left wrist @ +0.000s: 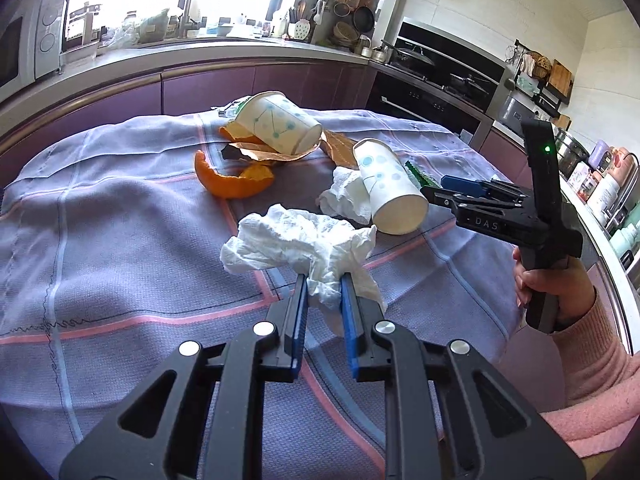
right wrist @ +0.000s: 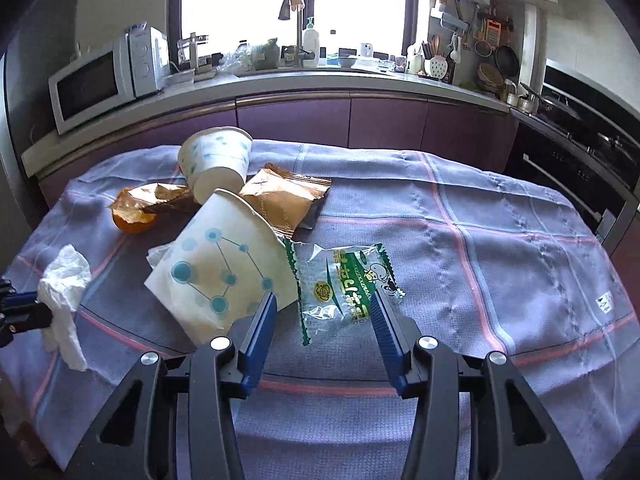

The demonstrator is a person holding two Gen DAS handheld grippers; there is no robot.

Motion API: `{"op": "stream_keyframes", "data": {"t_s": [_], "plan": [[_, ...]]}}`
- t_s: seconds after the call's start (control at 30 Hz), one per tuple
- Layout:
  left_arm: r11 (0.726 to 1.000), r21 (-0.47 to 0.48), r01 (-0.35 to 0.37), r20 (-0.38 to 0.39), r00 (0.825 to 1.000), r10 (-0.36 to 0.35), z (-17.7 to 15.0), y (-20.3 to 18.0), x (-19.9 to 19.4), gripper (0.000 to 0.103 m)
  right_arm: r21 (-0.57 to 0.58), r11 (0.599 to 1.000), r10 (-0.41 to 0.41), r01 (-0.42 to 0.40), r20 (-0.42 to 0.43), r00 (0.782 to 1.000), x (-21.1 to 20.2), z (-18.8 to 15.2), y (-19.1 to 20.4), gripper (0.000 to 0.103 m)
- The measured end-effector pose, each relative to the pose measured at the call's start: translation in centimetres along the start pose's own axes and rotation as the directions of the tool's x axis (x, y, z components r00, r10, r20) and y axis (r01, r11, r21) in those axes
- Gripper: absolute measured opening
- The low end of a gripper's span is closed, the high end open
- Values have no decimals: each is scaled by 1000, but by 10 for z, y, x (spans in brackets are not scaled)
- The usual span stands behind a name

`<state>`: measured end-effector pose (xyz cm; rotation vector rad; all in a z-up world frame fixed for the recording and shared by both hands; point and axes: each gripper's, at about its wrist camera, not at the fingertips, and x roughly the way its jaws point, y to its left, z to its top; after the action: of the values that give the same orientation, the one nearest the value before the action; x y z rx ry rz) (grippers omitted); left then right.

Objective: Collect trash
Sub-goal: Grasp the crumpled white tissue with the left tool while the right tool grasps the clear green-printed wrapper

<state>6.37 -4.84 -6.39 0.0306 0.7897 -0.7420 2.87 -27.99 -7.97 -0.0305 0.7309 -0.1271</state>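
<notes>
- While our left gripper is clamped on a crumpled white tissue lifted off the checked tablecloth, our right gripper hangs with its fingers apart over the next piece of trash.
- That piece, a clear-and-green snack wrapper, lies flat on the cloth directly ahead of the right gripper, between its blue pads.
- Its long axis runs roughly away from us, so we judge the spread fingers would close across its narrow width.
- Just left of it, a tipped paper cup touches the left pad and may be caught in the pinch.
- Farther back lie a second cup, brown wrappers and orange peel.
</notes>
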Motion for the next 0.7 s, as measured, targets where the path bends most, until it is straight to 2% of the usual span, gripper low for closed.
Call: {"op": "stream_keyframes", "data": {"t_s": [0.07,0.1,0.13,0.17,0.3,0.5,0.6,0.7], "plan": [[1000,-4,-8,1,1000,8,0,0,-1,17,-31,999,-28,27,-14,1000,6,0,4,33],[1000,-5,-10,2,1000,10,0,1,-1,17,-34,999,-34,34,-22,999,9,0,4,26],[1000,-7,-11,4,1000,11,0,2,-2,17,-30,999,-22,21,-31,999,10,0,3,14],[1000,-10,-13,5,1000,13,0,3,-3,17,-25,1000,-18,17,-28,999,10,0,1,9],[999,-21,-24,13,1000,24,-1,8,-9,17,3,1000,-12,12,5,1000,-1,0,-6,5],[998,-42,-53,42,998,55,-3,21,-28,17,80,993,85,-92,89,992,-33,7,-15,5],[995,-54,-80,70,994,83,-2,30,-43,17,66,984,152,-164,155,976,-57,17,-6,5],[991,-68,-114,103,987,121,-2,41,-63,17,14,967,246,-254,209,946,-80,31,14,5]]}}
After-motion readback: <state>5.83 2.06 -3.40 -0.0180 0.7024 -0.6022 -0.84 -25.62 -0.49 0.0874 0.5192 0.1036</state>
